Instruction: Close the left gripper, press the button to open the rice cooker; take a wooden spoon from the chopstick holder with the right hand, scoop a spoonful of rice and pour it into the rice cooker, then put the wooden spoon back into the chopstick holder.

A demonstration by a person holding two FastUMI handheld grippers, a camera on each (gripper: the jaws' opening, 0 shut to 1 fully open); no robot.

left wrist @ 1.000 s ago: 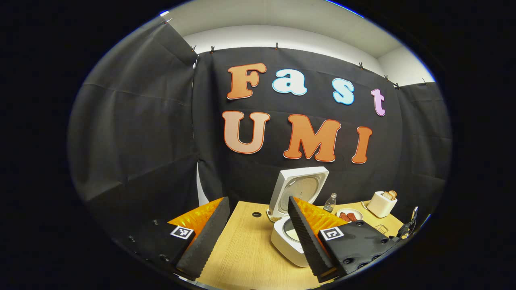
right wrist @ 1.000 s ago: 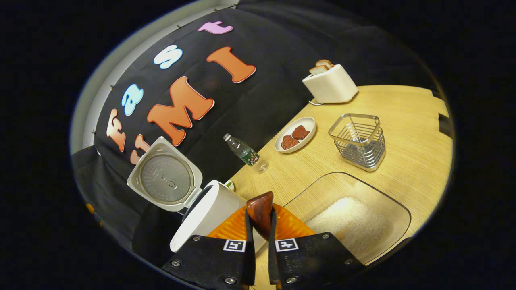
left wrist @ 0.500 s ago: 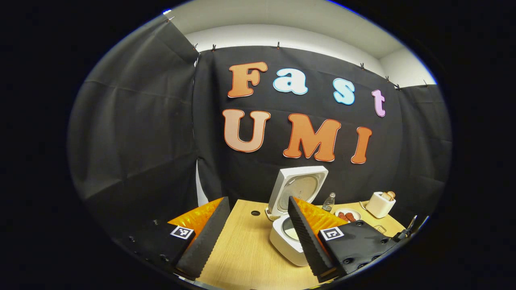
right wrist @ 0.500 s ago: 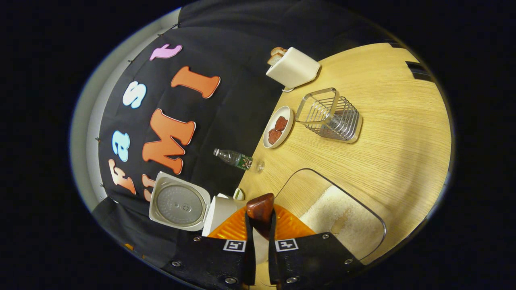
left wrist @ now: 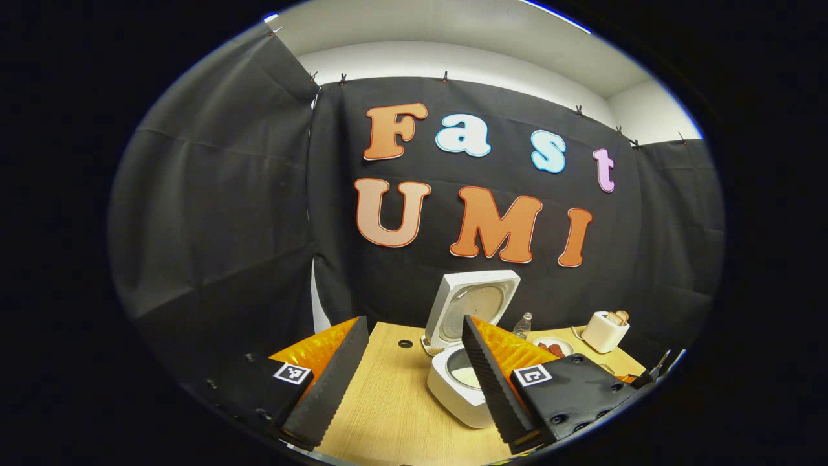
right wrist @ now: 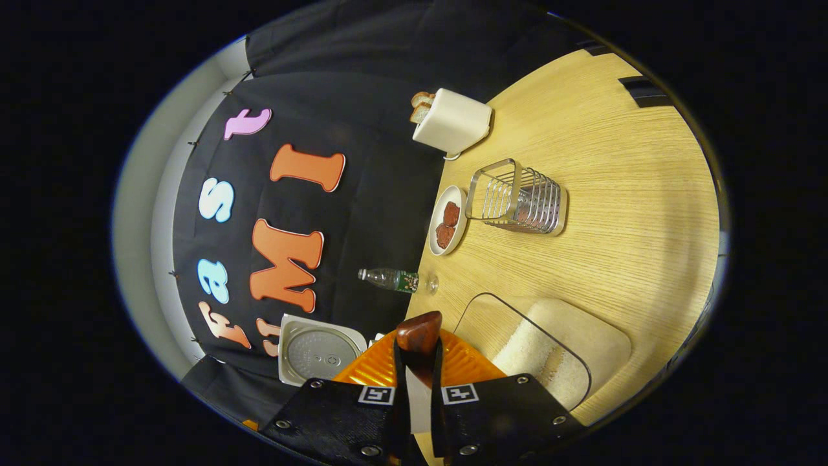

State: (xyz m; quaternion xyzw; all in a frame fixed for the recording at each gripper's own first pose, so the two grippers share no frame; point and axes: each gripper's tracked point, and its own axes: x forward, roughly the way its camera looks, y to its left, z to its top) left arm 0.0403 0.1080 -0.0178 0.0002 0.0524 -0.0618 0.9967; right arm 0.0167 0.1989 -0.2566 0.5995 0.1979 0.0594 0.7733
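Rolled further since 1.0 s ago, the right hand-held gripper (right wrist: pixel 414 388) stays clamped on the wooden spoon (right wrist: pixel 418 333), chopstick holder (right wrist: pixel 517 197) well ahead on the desk (right wrist: pixel 621 194). Left hand-held gripper (left wrist: pixel 407 382) is spread wide; open rice cooker (left wrist: pixel 462 362) sits just beyond its right finger.

In the right gripper view, the dark reddish-brown wooden spoon (right wrist: pixel 419 336) shows just its rounded end above the closed fingers; the rest is hidden between them. The white rice cooker's open lid (right wrist: pixel 321 350) is partly covered by the gripper body, its pot concealed. The clear rectangular rice container (right wrist: pixel 556 362) is partly covered by the gripper.

In the left gripper view, the right finger (left wrist: pixel 493 388) hides part of the cooker's pot.
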